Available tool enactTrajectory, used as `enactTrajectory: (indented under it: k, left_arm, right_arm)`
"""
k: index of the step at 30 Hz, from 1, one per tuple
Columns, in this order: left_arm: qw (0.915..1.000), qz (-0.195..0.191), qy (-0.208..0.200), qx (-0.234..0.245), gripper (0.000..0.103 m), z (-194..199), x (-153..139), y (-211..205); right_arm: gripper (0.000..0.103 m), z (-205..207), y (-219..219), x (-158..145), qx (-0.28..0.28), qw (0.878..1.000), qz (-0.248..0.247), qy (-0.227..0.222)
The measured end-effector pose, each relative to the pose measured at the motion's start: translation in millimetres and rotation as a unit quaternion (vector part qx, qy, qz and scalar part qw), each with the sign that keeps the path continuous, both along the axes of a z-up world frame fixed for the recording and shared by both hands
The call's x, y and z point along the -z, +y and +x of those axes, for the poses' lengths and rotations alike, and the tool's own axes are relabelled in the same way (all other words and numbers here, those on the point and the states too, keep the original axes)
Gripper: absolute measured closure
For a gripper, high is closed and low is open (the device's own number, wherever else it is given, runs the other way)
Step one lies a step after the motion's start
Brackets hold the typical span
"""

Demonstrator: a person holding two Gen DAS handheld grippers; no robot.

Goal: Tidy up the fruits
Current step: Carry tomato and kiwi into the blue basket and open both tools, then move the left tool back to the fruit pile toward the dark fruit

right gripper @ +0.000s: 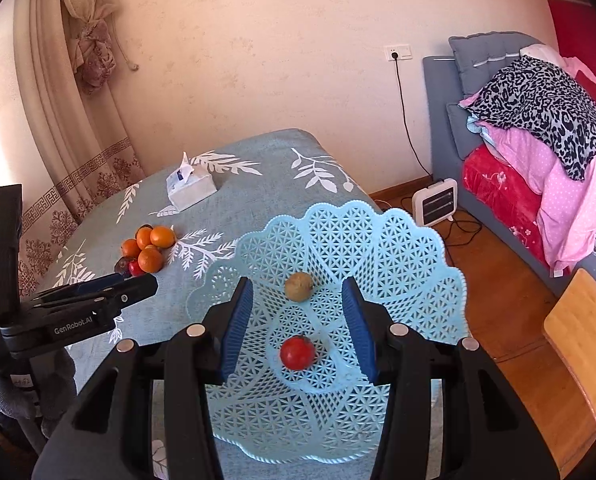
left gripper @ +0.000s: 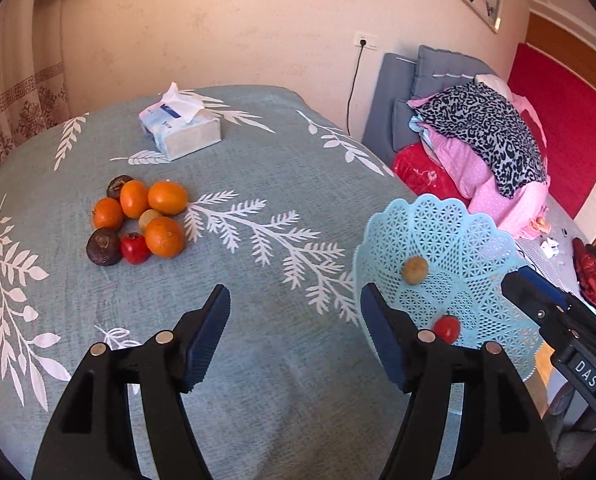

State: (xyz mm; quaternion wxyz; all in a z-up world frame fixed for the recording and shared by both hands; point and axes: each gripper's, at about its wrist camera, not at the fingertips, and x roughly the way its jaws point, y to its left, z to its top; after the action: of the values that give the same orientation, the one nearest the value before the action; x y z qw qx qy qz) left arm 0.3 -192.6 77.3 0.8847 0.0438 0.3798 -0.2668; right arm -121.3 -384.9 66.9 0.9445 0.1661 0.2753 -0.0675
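Note:
A light blue lattice basket (right gripper: pixel 397 248) sits at the table's right edge and holds a small red fruit (right gripper: pixel 297 352) and a small brown fruit (right gripper: pixel 298 287). It also shows in the left wrist view (left gripper: pixel 473 240). A pile of fruit (left gripper: pixel 138 220) lies on the tablecloth: several oranges, two dark brown fruits, a red one and a pale one. My left gripper (left gripper: pixel 294 336) is open and empty, above the cloth between pile and basket. My right gripper (right gripper: pixel 298 320) is open and empty, just above the basket, jaws either side of the two fruits.
A tissue pack (left gripper: pixel 182 128) lies at the far side of the table (left gripper: pixel 282 152). A bed with piled bedding (left gripper: pixel 489 140) stands to the right. A small white heater (right gripper: pixel 435 201) and a wooden chair (right gripper: pixel 581 344) stand on the floor.

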Motion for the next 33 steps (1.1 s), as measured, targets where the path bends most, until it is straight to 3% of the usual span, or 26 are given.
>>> enactTrajectory:
  k: [9,13,19,25,33]
  left_arm:
    - [0.9970,0.007,-0.002,-0.077,0.032,29,5,56]
    - [0.9926,0.018,0.001,-0.120,0.032,47,10,84]
    - [0.9833,0.030,0.010,-0.179,0.032,76,20,118]
    - [0.9774,0.054,0.007,-0.204,0.032,105,29,128]
    - [0.9785,0.036,0.028,-0.201,0.032,133,39,122]
  right_arm:
    - [0.055,29,46,-5,-0.058,0.998,0.001,0.000]
    - [0.048,40,70,-5,-0.090,0.996,0.000,0.002]
    - [0.048,52,106,-3,-0.129,0.991,-0.024,0.006]
    - [0.048,60,128,2,-0.158,0.987,-0.026,0.017]
    - [0.048,69,150,14,-0.187,0.981,-0.030,0.039]
